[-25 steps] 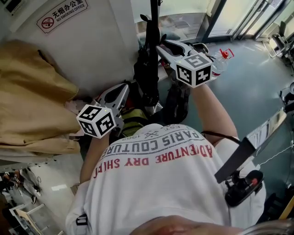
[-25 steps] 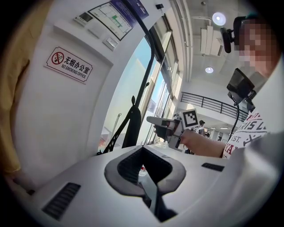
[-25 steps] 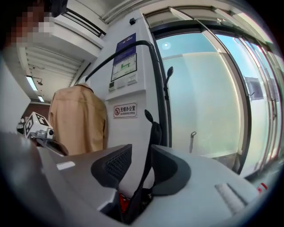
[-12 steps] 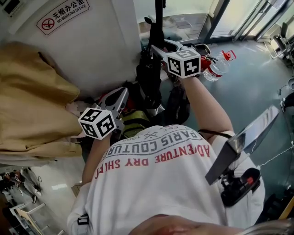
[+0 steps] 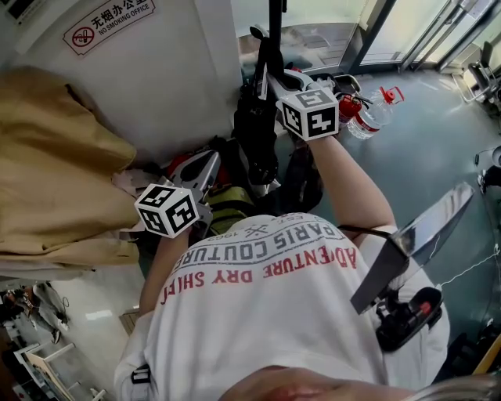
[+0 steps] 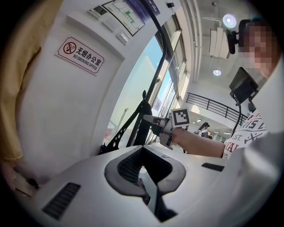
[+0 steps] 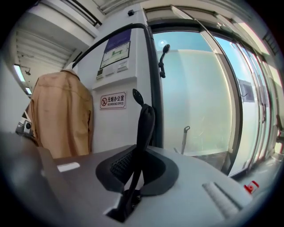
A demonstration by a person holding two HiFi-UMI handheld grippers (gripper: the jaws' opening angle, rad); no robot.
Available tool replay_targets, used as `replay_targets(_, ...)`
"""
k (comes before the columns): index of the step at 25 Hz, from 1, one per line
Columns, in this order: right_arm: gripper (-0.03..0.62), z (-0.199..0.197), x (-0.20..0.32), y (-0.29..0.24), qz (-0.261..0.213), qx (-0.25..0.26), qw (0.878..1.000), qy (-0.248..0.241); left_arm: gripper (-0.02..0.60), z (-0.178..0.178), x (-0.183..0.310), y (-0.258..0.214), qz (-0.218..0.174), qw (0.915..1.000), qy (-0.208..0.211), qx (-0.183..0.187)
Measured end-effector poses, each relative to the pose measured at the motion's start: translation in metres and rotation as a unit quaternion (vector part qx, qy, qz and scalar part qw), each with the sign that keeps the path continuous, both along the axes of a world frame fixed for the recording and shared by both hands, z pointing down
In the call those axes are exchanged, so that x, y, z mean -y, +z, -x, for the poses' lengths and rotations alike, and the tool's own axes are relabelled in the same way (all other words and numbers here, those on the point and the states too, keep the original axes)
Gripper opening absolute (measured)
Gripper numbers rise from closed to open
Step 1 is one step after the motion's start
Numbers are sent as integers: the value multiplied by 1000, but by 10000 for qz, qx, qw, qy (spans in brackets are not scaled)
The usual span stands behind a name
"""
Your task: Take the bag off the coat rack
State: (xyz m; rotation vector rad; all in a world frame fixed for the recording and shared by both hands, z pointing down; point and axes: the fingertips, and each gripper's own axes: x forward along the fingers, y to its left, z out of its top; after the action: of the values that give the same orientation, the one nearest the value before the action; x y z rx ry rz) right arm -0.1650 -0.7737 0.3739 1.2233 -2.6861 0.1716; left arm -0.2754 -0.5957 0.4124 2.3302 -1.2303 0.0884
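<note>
The black bag (image 5: 254, 137) hangs lengthwise down the coat rack (image 5: 275, 19), its strap (image 7: 143, 128) running straight up to a peg. A white wall (image 5: 156, 86) and a tan coat (image 5: 55, 157) crowd the left, while the floor (image 5: 423, 133) lies open to the right. The right claw (image 5: 264, 77) has just clenched on that strap, with the bag's body below it, and the left claw (image 5: 207, 160) sits lower, nearer and left of the bag, its jaws together on nothing.

left gripper (image 6: 144, 172) jaws together, nothing between; right gripper (image 6: 149, 119) tips at black strap (image 6: 143, 105); no-smoking sign (image 6: 80, 55) on wall.
</note>
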Motion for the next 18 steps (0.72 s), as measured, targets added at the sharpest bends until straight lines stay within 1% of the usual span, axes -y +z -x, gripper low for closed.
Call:
replay_targets(2,11,-2,-2,-2,-80,-73,9999,72,2,-1,-1,2,21,10000,-4,-1)
replay_targets(8,8,-8,-8,-16,-312,-46,9991,288,2,0,-6,6,65,10000,-43,-35)
replay_targets(13,8,-6,-11,-46,-512,114,9983,264,2,4,-9,8,95,9999,-87,-71)
replay_targets(18,6,-2,1,-88,-837,44,9962,228,2,7,-14,6,101,9998,-135,-106)
